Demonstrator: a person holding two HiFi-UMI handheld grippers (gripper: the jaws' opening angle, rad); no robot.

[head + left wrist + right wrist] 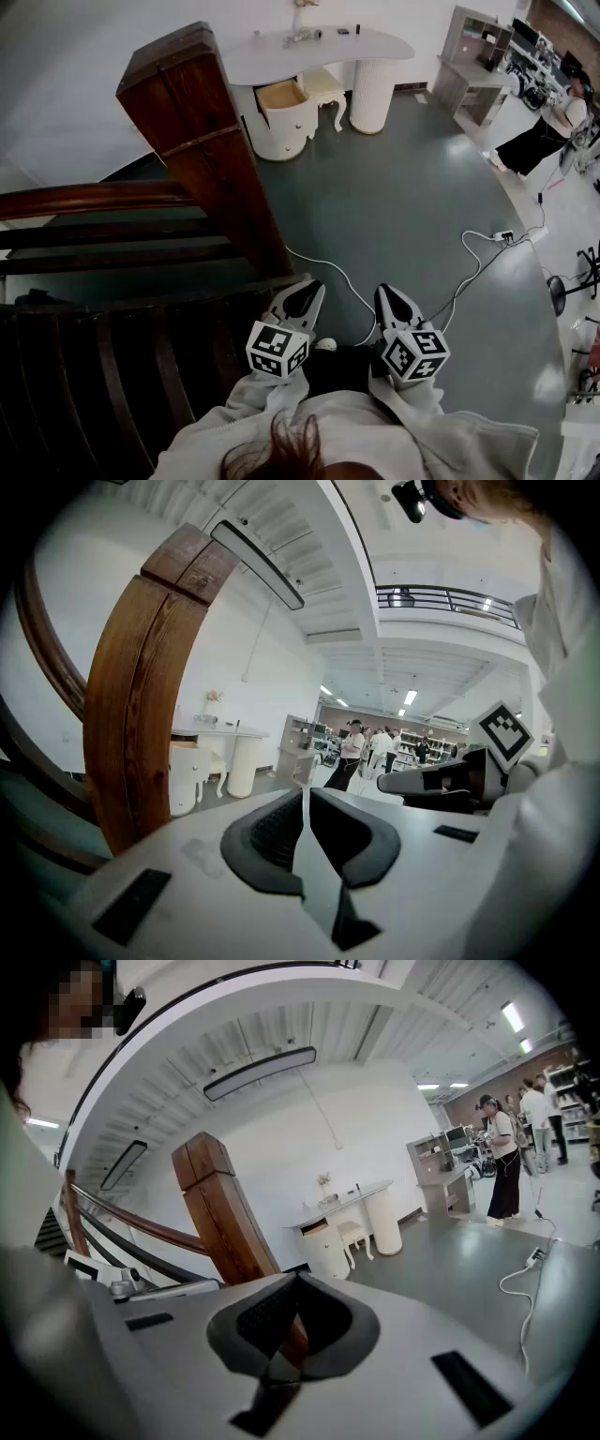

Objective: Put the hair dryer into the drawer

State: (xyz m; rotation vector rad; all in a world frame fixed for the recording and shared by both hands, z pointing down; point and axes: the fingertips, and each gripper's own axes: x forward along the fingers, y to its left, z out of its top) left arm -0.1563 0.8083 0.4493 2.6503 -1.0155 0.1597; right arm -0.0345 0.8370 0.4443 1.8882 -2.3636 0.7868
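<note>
Both pairs of jaws are clenched on nothing: the left gripper (306,797) and the right gripper (298,1281) each show dark pads meeting at the tips, and the head view has the 2 side by side close to the person's chest, next to a brown wooden stair post (202,131). Well apart from them, across the grey floor (394,197), a white dressing table (375,42) has 1 drawer (281,95) pulled open, with a white stool (323,86) just beside it. Small things lie on its top, and a grey one that may be the hair dryer (304,36) is too small to tell for sure.
</note>
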